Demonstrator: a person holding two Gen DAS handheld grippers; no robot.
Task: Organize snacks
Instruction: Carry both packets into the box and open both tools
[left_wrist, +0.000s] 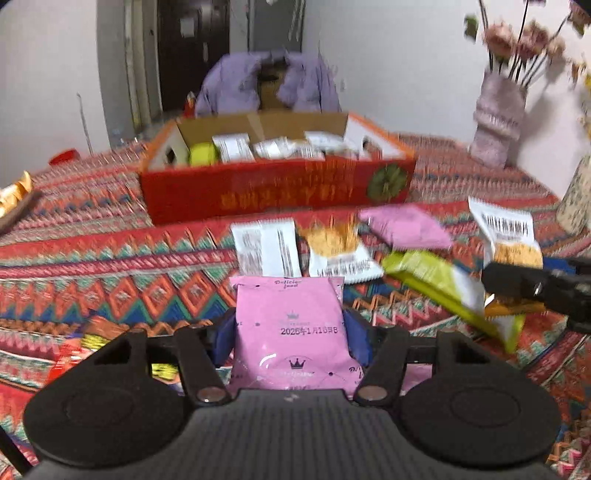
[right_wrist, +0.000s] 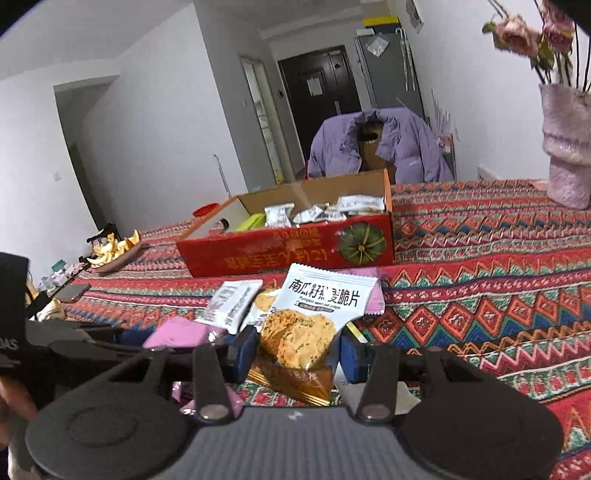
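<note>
My left gripper (left_wrist: 290, 332) stands closest in its own view, its blue pads closed against both edges of a pink packet (left_wrist: 290, 328) printed with a crown and a date. The packet sits upright between the pads and is gripped, not loose. My right gripper (right_wrist: 298, 345) is likewise closed, its pads pressing the sides of a white cracker packet (right_wrist: 321, 314) showing a round golden crisp and black lettering. That packet is tilted upward, above a brown-gold wrapper (right_wrist: 291, 380) lying beneath it.

Just beyond both grippers, a loose cluster of snacks lies on the patterned tablecloth (left_wrist: 92, 266): a white packet face down (left_wrist: 266, 247), a second cracker packet (left_wrist: 340, 251), another pink packet (left_wrist: 406, 225), and a yellow-green packet (left_wrist: 439, 284), which overlaps its neighbours. In the left wrist view my right gripper enters from the right edge, beside that yellow-green packet.

Further back, well apart from the cluster, stands a red cardboard box (right_wrist: 288, 251) with its flaps open and a green pumpkin printed on its front. Several white packets and one yellow-green item are already inside. A dish of orange peel (right_wrist: 114, 247) sits off to the left. A pink vase (right_wrist: 569, 155) with flowers stands at the far right. Behind the table, a purple jacket (right_wrist: 376, 147) hangs over a chair.
</note>
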